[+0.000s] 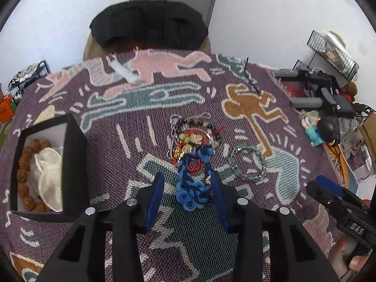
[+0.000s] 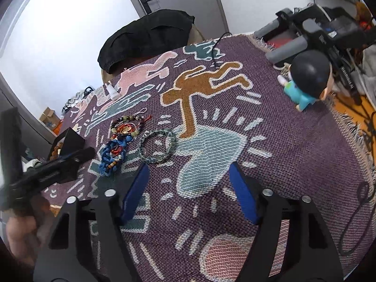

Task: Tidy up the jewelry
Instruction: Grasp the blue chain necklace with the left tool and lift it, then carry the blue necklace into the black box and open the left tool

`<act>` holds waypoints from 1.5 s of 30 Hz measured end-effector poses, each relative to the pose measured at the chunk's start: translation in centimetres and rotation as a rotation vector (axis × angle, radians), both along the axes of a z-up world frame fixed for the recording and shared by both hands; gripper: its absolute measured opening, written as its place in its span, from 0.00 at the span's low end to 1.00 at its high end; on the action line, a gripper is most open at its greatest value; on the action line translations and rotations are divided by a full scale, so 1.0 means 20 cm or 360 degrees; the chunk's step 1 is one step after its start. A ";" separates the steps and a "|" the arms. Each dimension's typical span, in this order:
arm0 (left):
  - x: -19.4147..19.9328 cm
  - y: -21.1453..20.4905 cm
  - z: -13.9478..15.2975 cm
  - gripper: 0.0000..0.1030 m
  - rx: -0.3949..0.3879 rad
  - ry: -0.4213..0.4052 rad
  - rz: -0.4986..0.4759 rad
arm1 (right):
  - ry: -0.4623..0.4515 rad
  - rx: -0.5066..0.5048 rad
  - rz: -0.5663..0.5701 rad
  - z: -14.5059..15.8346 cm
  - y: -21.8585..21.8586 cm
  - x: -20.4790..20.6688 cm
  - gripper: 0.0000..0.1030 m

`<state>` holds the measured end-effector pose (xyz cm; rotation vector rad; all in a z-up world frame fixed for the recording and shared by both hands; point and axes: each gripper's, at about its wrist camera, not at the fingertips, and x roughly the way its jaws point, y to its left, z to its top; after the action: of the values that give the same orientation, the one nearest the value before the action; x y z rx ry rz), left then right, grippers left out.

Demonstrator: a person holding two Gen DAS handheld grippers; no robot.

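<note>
1. Task stood early: the black box, at nine o'clock on the counter, held one brown bead bracelet; the jewelry pile and grey-green bracelet remained out.
2. The left claw stood part open, its pads straddling the blue braided bracelet without a visible grip.
3. The right claw stood open and empty; the grey-green bracelet lay at eleven o'clock.
</note>
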<state>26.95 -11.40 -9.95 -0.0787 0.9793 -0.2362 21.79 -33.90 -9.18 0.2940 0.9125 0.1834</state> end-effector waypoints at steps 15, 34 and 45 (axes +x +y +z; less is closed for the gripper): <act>0.12 -0.01 -0.15 0.25 0.0044 0.0146 0.0031 | 0.0199 -0.0121 0.0043 -0.12 0.15 0.32 0.52; 0.00 0.10 0.15 0.08 -0.0056 -0.0112 0.0036 | 0.0230 -0.0534 0.0174 -0.18 0.38 0.49 0.10; -0.11 0.31 0.39 0.08 -0.0025 -0.0311 0.0162 | -0.0040 -0.0431 0.0212 0.08 0.44 0.34 0.09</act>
<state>24.85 -5.15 -2.23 -0.1174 0.7770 -0.1547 28.58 -25.04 -7.52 -0.0203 0.9206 0.1832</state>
